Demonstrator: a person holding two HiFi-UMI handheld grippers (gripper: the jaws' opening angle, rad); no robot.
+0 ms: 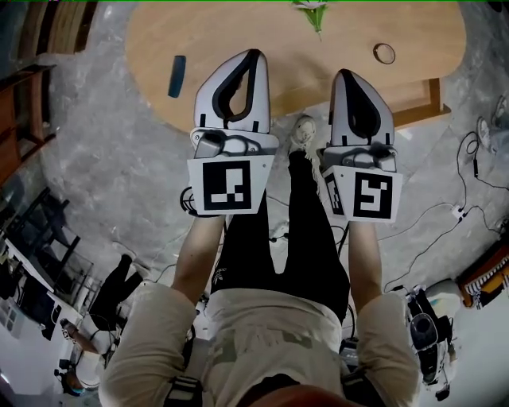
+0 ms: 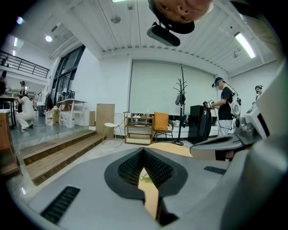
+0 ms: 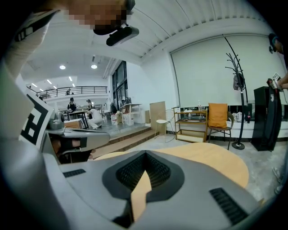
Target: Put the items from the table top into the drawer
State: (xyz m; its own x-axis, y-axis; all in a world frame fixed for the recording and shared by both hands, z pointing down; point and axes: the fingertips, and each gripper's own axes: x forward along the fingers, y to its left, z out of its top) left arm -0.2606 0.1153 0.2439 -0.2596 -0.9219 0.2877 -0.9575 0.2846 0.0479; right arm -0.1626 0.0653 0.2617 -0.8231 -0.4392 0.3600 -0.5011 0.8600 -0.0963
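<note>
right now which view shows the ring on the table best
The head view: seen from above, the ring lies in the open on the wooden table, near its right end. The two gripper views catch only parts of the tabletop, with no ring to make out.

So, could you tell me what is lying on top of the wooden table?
On the table lie a dark blue object, a small ring and a green item at the far edge. The left gripper and right gripper cover part of its near side, hiding anything there.
</note>
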